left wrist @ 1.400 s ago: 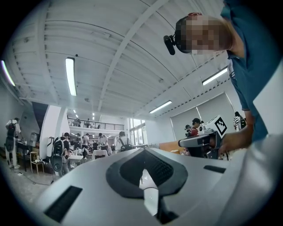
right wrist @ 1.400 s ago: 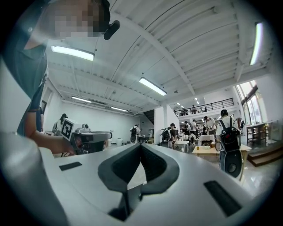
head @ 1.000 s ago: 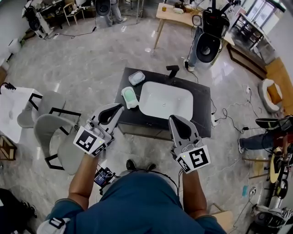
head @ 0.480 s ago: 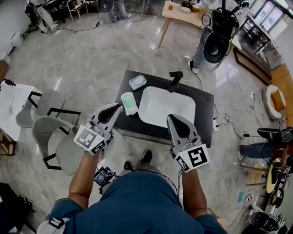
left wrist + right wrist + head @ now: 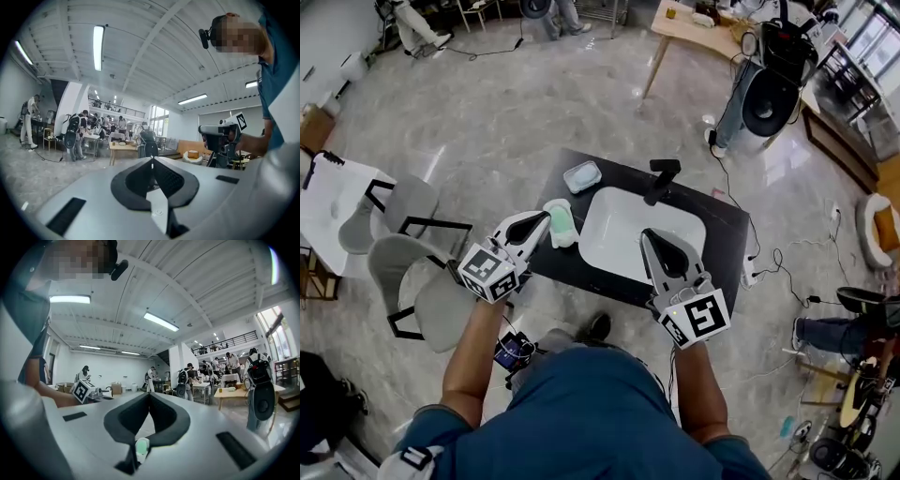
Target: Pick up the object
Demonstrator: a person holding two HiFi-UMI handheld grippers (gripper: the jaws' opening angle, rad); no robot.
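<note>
My left gripper (image 5: 544, 218) was pinched fully together with nothing between its jaws. Its tip was just left of the white basin (image 5: 619, 225), right beside the pale green object (image 5: 562, 227). That object lay on the black table (image 5: 722, 234) close along the basin's left side; whether my tip touched it I could not tell. My right gripper (image 5: 650, 235) was likewise closed tip to tip on nothing, held over the basin's near edge. A clear lidded box (image 5: 581, 175) sat off the basin's far left corner. The black faucet (image 5: 661, 178) stood at the basin's far edge.
</note>
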